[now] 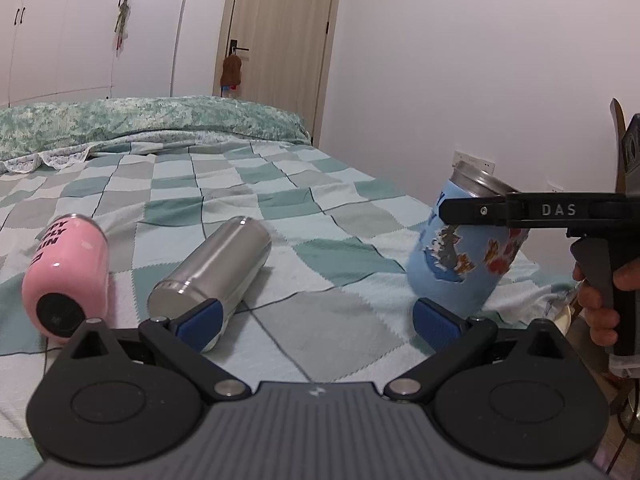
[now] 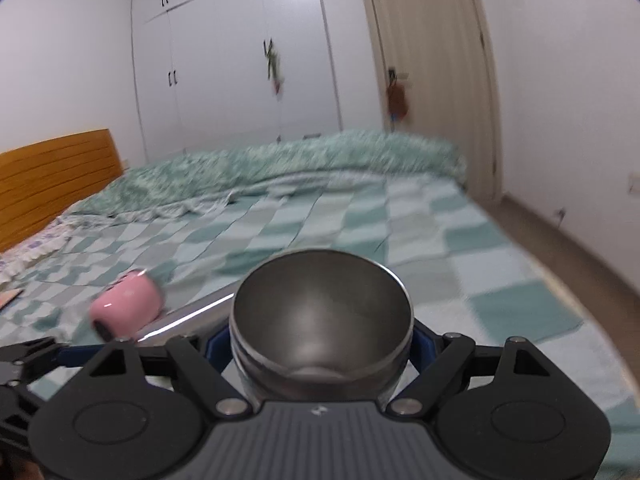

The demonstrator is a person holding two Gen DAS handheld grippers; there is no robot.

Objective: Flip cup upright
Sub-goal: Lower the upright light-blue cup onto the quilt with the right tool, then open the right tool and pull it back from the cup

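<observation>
Right gripper (image 2: 320,344) pinches my blue cup (image 1: 464,248), tilted nearly upright (mouth up) just above the checkered bedspread (image 1: 320,208); left gripper (image 1: 316,322) hangs spread wide beside the steel tumbler (image 1: 216,268).

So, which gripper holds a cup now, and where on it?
The right gripper holds the blue cup just below its rim; the left gripper holds nothing.

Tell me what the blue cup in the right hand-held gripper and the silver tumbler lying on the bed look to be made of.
Blue cup: apparently stainless steel, with a bare brushed rim and dull grey metal interior; the outside carries a glossy light-blue coating with cartoon prints, chipped in places. Silver tumbler: probably uncoated stainless steel, with a brushed satin sheen and soft streaked reflections. The right hand-held gripper clamps the cup.
</observation>
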